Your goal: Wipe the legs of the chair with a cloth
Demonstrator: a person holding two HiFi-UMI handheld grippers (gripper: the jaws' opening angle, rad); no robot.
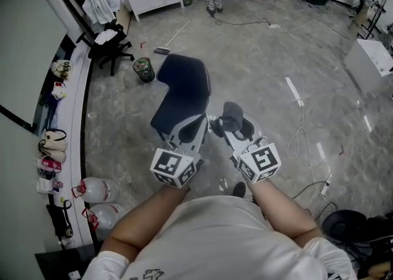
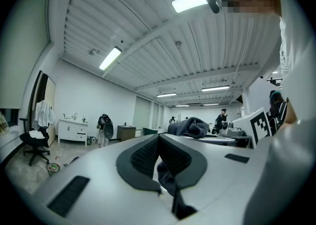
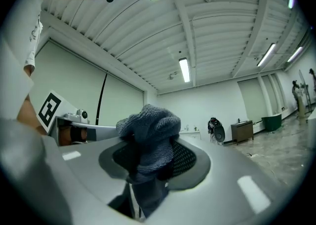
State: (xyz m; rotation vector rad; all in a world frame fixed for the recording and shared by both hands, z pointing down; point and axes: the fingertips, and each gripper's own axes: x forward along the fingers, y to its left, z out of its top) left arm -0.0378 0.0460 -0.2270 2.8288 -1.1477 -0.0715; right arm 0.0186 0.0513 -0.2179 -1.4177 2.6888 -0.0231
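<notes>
The floor (image 1: 264,76) is carrying the chair (image 1: 182,91), which is standing in the open middle of the room, just ahead of the person, with its dark seat and back facing up at the head view. The legs are hiding under the seat there, so I am judging that wiping is not yet under way and that the tools will need to go low.

Both tools are hanging side by side over the near edge of the seat. The left tool (image 1: 195,126) is holding its jaws a little apart and gripping nothing. The right tool (image 1: 232,130) is clamping the cloth (image 1: 232,114), and a bunched wad is standing proud of the tips, probably to give a soft face for rubbing.

Only the head view is showing the chair whole. The left gripper view is showing the narrow gap of the left tool (image 2: 159,142), with a dark blue shape in it that is likely the chair beyond. The right gripper view is showing the grey knit of the cloth (image 3: 150,135) pinched firmly
</notes>
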